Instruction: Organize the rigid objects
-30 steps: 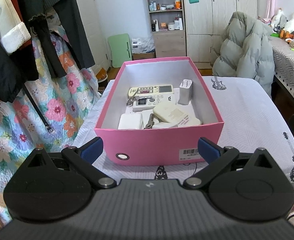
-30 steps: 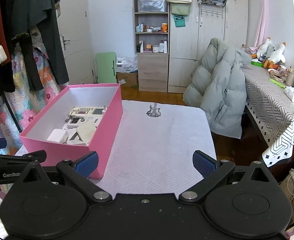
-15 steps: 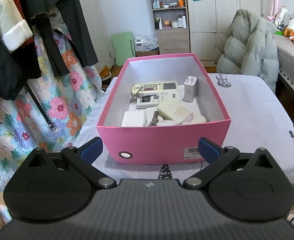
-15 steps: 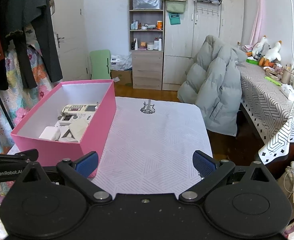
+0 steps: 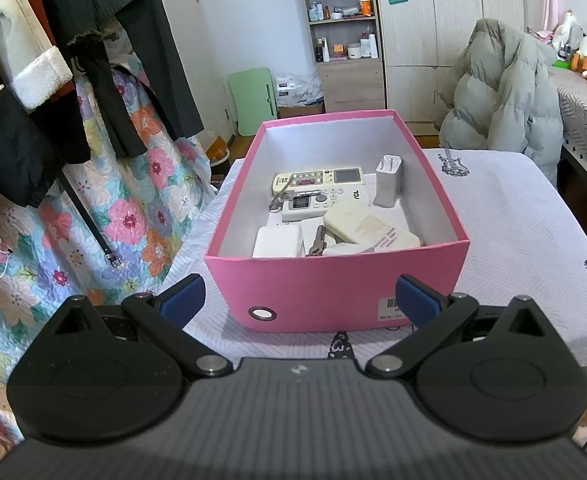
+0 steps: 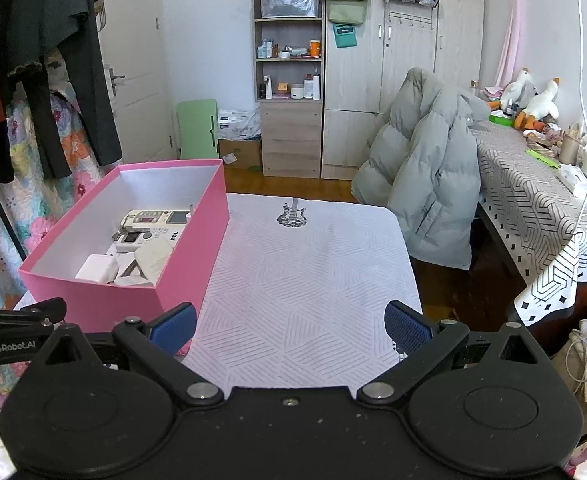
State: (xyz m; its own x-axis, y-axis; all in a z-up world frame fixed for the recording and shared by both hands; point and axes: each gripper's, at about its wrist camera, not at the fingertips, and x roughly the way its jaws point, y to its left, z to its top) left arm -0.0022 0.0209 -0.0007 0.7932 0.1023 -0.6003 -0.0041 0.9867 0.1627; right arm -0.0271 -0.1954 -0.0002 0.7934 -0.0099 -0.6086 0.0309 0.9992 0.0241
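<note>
Surface with white patterned cloth, bare on its right half as far as the right view shows. Pink box sits on the left part, long axis running away from the cameras, near short wall facing the left gripper. Everything rigid I can see is already in the box: two remotes lying across it mid-floor, white charger upright by the right wall, cream flat case tilted over the near items, white block and a key against the near wall. Left gripper is dead centre on the near wall, just short of it, fingers wide, nothing held. Right gripper is over bare cloth, box off to its left with the box's right long wall nearest its left finger; fingers wide, empty. Judgement: nothing loose left to collect in view, so the task looks at or near the end. If the box needs shifting, left is the nearer one, straight ahead onto the near wall.
</note>
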